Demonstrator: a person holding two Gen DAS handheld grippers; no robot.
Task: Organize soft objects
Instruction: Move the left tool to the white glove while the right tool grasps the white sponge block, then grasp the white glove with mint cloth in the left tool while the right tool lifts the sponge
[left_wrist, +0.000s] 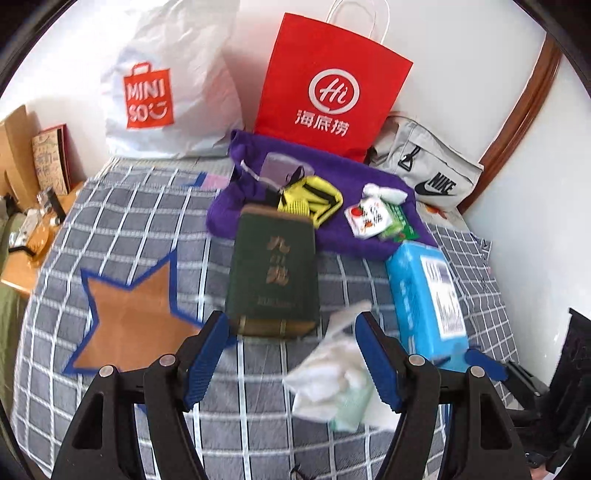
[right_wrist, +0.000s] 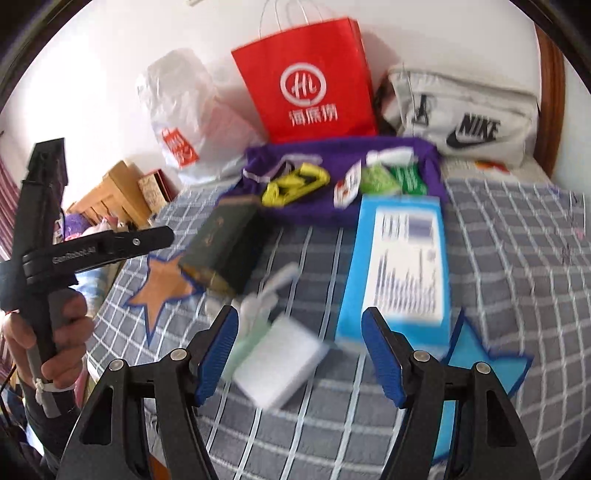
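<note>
A white and pale green soft packet (left_wrist: 334, 387) lies on the checked bedspread (left_wrist: 147, 206) between the fingers of my open left gripper (left_wrist: 291, 328), close to the right finger. It also shows, blurred, in the right wrist view (right_wrist: 275, 363) between the fingers of my open right gripper (right_wrist: 299, 325). A purple cloth (left_wrist: 332, 177) further back holds a yellow pouch (left_wrist: 314, 201) and small snack packets (left_wrist: 369, 219). A dark green box (left_wrist: 273, 273) and a blue box (left_wrist: 424, 295) lie in front of it.
A red paper bag (left_wrist: 328, 85), a white Miniso bag (left_wrist: 166, 85) and a grey Nike bag (left_wrist: 424, 166) stand against the wall. A brown star patch (left_wrist: 133, 314) and a blue star patch (right_wrist: 476, 365) mark the bedspread. A wooden side table (left_wrist: 33, 236) is left.
</note>
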